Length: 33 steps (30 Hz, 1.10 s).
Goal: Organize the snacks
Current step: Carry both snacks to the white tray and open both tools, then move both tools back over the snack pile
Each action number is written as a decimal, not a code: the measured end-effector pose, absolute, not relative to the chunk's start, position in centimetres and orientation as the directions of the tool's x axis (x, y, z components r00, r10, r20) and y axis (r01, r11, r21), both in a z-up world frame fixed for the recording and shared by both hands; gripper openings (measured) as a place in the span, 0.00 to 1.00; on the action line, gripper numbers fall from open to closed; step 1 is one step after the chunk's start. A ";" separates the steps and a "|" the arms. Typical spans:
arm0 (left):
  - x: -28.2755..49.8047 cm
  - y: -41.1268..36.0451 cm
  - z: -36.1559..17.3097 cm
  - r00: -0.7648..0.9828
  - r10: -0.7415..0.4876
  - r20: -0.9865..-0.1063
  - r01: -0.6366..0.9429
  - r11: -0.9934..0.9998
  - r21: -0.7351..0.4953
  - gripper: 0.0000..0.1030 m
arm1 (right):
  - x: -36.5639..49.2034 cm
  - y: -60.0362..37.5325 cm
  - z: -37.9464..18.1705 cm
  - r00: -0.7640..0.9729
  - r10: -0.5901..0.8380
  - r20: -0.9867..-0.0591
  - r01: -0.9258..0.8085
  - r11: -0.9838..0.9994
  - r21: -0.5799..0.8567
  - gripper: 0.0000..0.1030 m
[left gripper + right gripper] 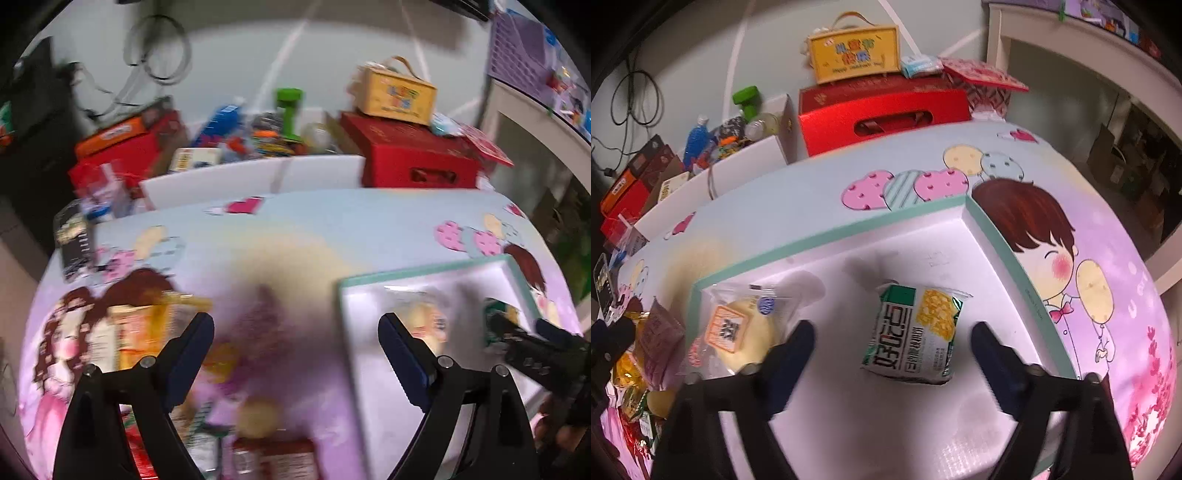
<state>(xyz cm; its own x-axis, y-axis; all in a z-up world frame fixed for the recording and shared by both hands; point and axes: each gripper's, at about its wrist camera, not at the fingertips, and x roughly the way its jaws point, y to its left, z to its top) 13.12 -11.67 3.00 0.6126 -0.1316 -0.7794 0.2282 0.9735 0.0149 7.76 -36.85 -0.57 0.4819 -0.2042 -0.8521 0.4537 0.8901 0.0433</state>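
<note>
Two snack packets (pixel 911 334), green-white, yellow corn print

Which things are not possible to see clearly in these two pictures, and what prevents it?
- Left wrist view: motion blur smears the snack packets on the table; labels unreadable.
- Left wrist view: the right gripper covers the green packet in the tray.
- Right wrist view: the snack pile is cut by the left edge.
</note>
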 end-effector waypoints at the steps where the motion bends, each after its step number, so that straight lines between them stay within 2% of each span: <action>1: 13.0 -11.0 3.1 0.621 -0.119 -0.775 0.214 0.977 0.022 0.89 | 7.7 -36.5 -0.2 0.490 -0.204 -0.848 0.448 0.893 0.044 0.94; 5: 12.0 -7.6 3.5 0.667 -0.039 -0.744 0.132 0.989 0.067 0.97 | 7.3 -35.1 0.5 0.512 -0.200 -0.835 0.419 0.907 0.040 0.95; 8: 11.1 -5.1 3.5 0.675 0.006 -0.738 0.086 0.992 0.087 0.97 | 7.1 -33.9 0.9 0.529 -0.184 -0.829 0.391 0.919 0.045 0.95; 14: 9.0 0.0 3.3 0.651 -0.032 -0.758 0.021 0.999 -0.024 0.97 | 6.8 -30.9 1.5 0.551 -0.130 -0.824 0.320 0.945 0.065 0.96; 21: 6.9 4.8 3.1 0.639 -0.018 -0.769 -0.059 0.996 -0.071 0.97 | 6.7 -27.2 2.0 0.580 -0.074 -0.811 0.231 0.970 0.077 0.96; 26: 6.2 7.4 3.4 0.626 -0.079 -0.776 -0.085 0.982 -0.168 0.97 | 6.7 -24.2 2.1 0.585 -0.018 -0.811 0.155 0.984 0.090 0.96; 33: 5.5 9.1 3.2 0.610 -0.085 -0.788 -0.097 0.979 -0.181 0.97 | 6.6 -20.8 2.1 0.586 0.085 -0.806 0.069 0.986 0.155 0.96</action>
<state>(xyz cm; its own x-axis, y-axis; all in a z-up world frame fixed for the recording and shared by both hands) 5.50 9.10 3.21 0.6101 -0.0851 -0.7877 -0.0973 0.9786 -0.1811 6.57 -20.81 2.11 0.5858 0.0855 -0.8059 0.0692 0.9855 0.1548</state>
